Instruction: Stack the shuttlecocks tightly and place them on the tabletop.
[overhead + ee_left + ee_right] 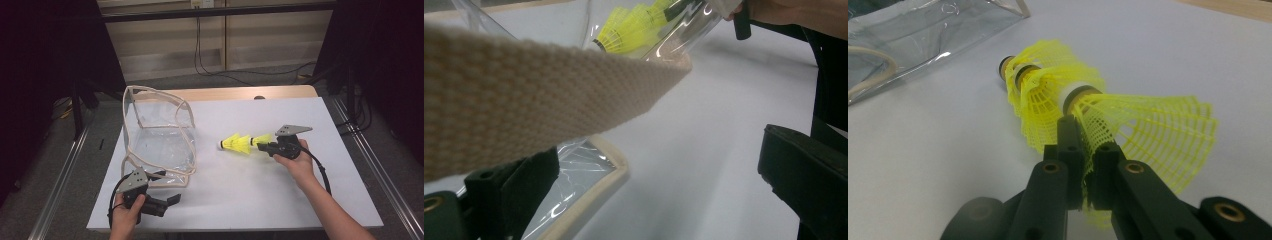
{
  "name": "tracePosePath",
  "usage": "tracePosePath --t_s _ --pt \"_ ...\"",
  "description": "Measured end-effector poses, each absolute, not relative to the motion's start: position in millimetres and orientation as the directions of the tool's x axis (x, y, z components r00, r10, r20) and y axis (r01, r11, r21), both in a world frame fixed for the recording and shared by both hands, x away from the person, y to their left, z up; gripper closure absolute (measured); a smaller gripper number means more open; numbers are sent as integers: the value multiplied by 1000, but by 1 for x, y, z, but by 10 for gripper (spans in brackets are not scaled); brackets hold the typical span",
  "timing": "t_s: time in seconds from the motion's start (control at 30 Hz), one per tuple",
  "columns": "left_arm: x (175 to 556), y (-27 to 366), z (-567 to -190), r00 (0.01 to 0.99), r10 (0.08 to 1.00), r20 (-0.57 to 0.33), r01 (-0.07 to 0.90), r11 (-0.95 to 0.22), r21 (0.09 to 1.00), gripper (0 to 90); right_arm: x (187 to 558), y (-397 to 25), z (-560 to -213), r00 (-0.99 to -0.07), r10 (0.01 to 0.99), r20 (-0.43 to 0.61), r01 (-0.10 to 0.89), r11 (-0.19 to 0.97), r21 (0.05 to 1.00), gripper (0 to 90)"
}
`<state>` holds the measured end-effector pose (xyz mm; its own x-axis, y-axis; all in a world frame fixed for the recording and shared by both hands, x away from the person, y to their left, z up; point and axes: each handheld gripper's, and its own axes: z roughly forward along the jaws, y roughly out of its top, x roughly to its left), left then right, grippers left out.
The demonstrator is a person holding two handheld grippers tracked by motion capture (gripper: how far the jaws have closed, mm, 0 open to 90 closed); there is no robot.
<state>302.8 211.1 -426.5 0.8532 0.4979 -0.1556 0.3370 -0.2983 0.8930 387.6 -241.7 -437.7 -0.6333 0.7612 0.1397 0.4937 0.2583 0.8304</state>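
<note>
Two grippers work over a white table [260, 195]. Lowest in the high view, at the bottom left of the frame, the left gripper [169, 202] lies low over the table's near edge with its jaws spread and nothing between them; in the left gripper view the two black jaws stand far apart at the lower corners, and a beige woven strap [524, 95] crosses the upper left of that frame just above one jaw, not pinched. Just above the left gripper in the high view sits a clear plastic bag [160, 145] with beige trim, its mouth gaping toward the right of the frame. To the right of centre, the right gripper [261, 145] is clamped on a stack of yellow shuttlecocks [240, 143]; in the right gripper view the jaws [1083, 150] pinch the mesh skirt of the nearest one, and the stack points away toward the bag [923, 35] at the upper left. The shuttlecocks hover near the bag's mouth, outside it.
</note>
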Motion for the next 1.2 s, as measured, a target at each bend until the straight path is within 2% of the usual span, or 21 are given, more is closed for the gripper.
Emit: tracePosePath --t_s 1.2 --pt "303 211 -427 853 498 -156 338 -297 893 31 393 -228 -441 -638 757 140 501 269 823 872"
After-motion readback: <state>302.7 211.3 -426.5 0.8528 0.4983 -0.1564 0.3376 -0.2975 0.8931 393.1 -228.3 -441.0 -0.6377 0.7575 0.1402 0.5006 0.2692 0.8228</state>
